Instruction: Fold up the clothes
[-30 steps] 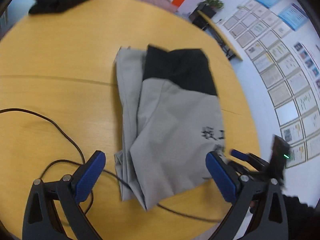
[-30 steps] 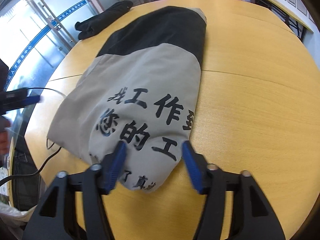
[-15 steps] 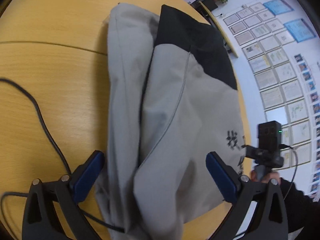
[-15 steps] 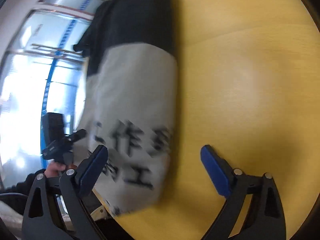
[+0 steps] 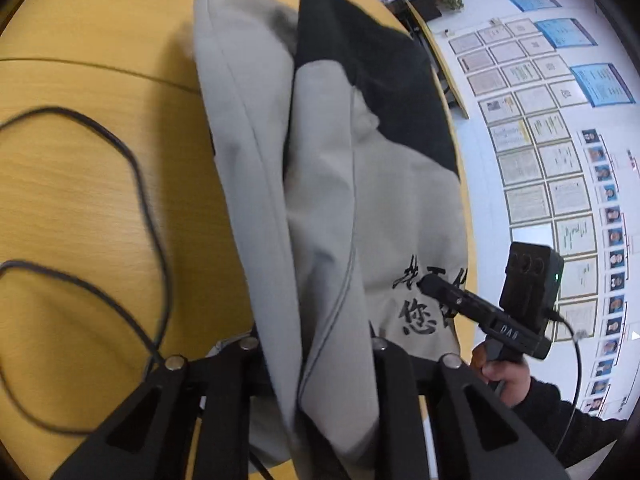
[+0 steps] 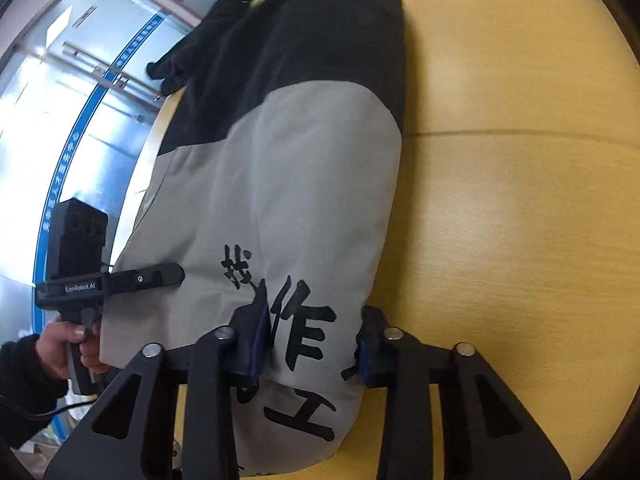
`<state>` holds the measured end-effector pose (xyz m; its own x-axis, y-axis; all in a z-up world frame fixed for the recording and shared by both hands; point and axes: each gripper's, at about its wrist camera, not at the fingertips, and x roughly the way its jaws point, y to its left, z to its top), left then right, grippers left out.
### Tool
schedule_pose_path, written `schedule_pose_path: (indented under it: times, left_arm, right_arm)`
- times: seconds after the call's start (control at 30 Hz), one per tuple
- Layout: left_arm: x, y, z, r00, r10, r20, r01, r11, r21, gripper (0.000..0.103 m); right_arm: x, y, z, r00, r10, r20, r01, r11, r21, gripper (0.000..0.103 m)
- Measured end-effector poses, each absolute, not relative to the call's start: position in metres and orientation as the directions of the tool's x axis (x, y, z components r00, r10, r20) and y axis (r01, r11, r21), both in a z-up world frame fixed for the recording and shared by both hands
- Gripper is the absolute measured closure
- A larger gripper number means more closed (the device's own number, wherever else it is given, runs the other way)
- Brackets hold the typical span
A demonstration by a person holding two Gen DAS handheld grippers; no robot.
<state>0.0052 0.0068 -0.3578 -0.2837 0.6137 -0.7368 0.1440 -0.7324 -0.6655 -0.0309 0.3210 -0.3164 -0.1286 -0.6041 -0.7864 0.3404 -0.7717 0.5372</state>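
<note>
A grey and black jacket [image 5: 360,168] with black printed characters lies folded lengthwise on the round wooden table [image 5: 80,184]. My left gripper [image 5: 316,344] is shut on the jacket's near left edge, and the cloth hides its pads. My right gripper [image 6: 308,336] is shut on the jacket's [image 6: 288,184] near right edge, its blue pads [image 6: 256,332] pressing the printed cloth. Each gripper shows in the other's view, the right gripper [image 5: 424,284] and the left gripper [image 6: 176,274] both at the jacket's near end.
A black cable [image 5: 144,200] loops on the table left of the jacket. A black garment [image 6: 200,44] lies at the table's far edge. A wall of framed papers [image 5: 540,140] stands to the right, glass doors [image 6: 60,100] to the left.
Both grippers have moved in onto the jacket's near end and closed from wide open onto the cloth.
</note>
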Motion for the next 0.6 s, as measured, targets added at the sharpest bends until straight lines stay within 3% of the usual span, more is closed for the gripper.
schedule_pose_path:
  times: [0.23, 0.37, 0.5, 0.6]
  left_arm:
    - [0.046, -0.1, -0.257, -0.478, 0.497, -0.724, 0.104, -0.786, -0.609, 0.085]
    - [0.049, -0.179, -0.211, -0.558, 0.424, -0.714, 0.083, -0.827, -0.556, 0.085]
    - [0.021, -0.283, -0.204, -0.595, 0.367, -0.714, 0.081, -0.857, -0.508, 0.084]
    - [-0.013, -0.361, -0.229, -0.563, 0.332, -0.757, 0.111, -0.878, -0.467, 0.084]
  right_arm:
    - [-0.015, 0.225, -0.247, -0.197, -0.688, -0.698, 0.493, -0.685, 0.536, 0.08]
    - [-0.038, 0.128, -0.235, -0.216, -0.724, -0.656, 0.513, -0.655, 0.554, 0.08]
    - [-0.061, 0.031, -0.223, -0.233, -0.756, -0.611, 0.533, -0.625, 0.57, 0.08]
    - [-0.079, -0.042, -0.214, -0.245, -0.779, -0.577, 0.548, -0.602, 0.581, 0.079]
